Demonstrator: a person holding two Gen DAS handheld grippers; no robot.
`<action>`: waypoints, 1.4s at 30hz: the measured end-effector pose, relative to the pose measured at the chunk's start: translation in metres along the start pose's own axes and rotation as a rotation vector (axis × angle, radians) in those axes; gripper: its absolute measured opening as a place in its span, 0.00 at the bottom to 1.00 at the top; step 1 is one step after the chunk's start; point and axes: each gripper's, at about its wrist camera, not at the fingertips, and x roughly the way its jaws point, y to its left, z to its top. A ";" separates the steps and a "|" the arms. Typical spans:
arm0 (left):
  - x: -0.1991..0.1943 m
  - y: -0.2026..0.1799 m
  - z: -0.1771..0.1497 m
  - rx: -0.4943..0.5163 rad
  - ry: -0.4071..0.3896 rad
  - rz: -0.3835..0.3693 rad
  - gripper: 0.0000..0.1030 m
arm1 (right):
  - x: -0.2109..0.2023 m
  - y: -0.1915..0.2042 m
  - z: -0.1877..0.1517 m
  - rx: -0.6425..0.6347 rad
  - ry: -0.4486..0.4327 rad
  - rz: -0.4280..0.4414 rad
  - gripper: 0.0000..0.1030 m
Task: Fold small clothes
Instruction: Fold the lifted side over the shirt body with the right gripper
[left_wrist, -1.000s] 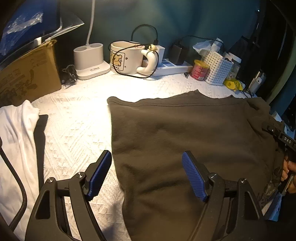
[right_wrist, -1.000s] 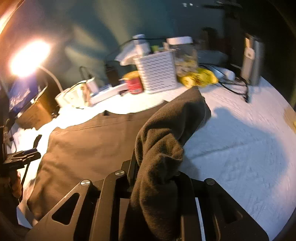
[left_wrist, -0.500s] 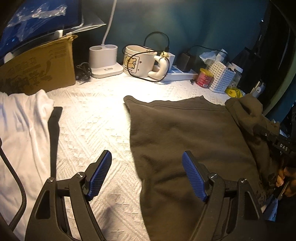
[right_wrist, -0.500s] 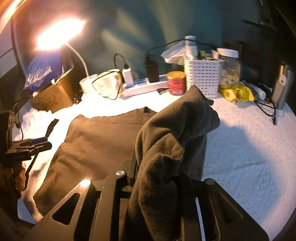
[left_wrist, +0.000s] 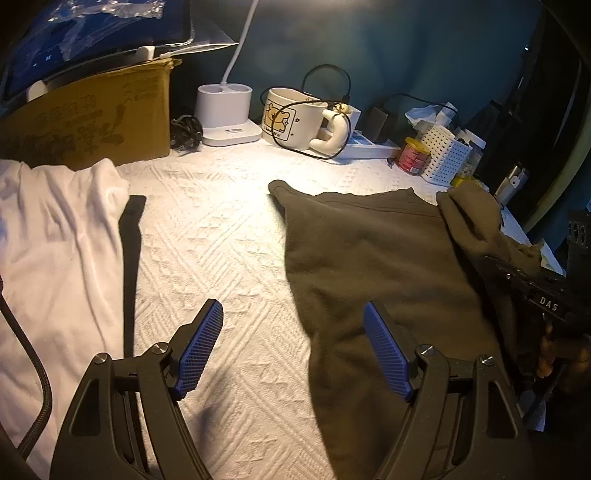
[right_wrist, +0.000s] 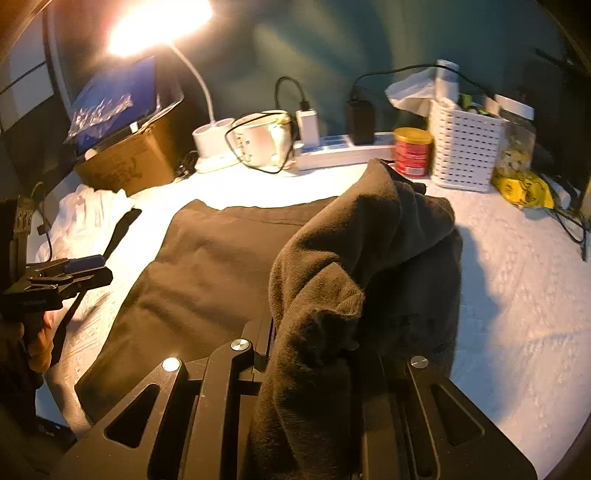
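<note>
Lying at the far left of the white textured cloth (left_wrist: 229, 236) that covers the table is a crumpled white garment (left_wrist: 55, 236), with a cardboard box (left_wrist: 88, 122) behind it. Next comes the left gripper (left_wrist: 293, 347), its blue pads (left_wrist: 201, 347) spread wide with nothing between them, hovering over bare cloth just beside the near left edge of the dark shirt (left_wrist: 369, 258). That shirt lies spread flat in the middle of the table, its hemmed far edge toward a mug (left_wrist: 291, 122) and a power strip (right_wrist: 343, 149).

Further right, the right gripper (right_wrist: 314, 354) is clenched on a bunched fold of the shirt's right side, lifted off the table and draped over the flat part, so the fold is partly made. A red tin (right_wrist: 412, 151) and a white basket (right_wrist: 465, 147) stand beyond it.

By its look, the fabric is soft, thick and fleecy: light, limp, not slippery or fragile. It should sag from any single pinch and keep no crease of its own, so I judge it best taken at a hem or corner, with the free left corner nearest the open gripper the natural place to pin or pinch it while the raised side is laid across. The main risk seems to be the lower layer dragging and wrinkling.
</note>
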 end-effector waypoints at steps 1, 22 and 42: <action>-0.001 0.002 -0.001 -0.001 -0.001 -0.001 0.76 | 0.002 0.005 0.001 -0.013 0.003 0.000 0.17; -0.015 0.026 -0.015 -0.042 -0.012 -0.026 0.76 | 0.020 0.089 -0.012 -0.146 0.156 0.086 0.35; -0.031 -0.002 -0.021 -0.011 -0.037 -0.063 0.76 | -0.015 0.108 -0.035 -0.180 0.121 0.209 0.35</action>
